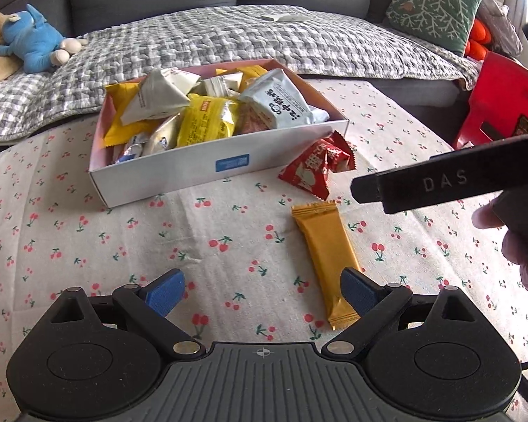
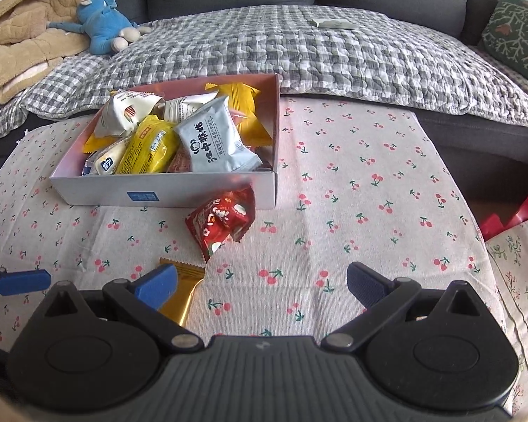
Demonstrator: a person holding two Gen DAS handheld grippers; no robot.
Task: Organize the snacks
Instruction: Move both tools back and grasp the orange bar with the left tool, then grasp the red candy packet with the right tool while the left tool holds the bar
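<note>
Both grippers hovered low over the cherry-print tablecloth (image 1: 228, 218), the left gripper (image 1: 262, 292) and right gripper (image 2: 262, 286) each spread wide and holding nothing. A long gold foil snack bar (image 1: 325, 256) lay beside the left gripper's right finger, with a red crinkled snack packet (image 2: 223, 219) touching the front wall of the white cardboard box (image 1: 179, 176) heaped with wrapped snacks. Raised letters "DAS" showed on the right gripper's black side.

left gripper (image 1: 262, 290): black linkage arms, blue ribbed pads (image 1: 165, 295), silver pivot screws, grey ribbed base with crosshair mark
right gripper (image 2: 262, 286): same build; black side bar embossed "DAS" at right of left view
hand (image 1: 524, 246): bare skin, right edge
</note>
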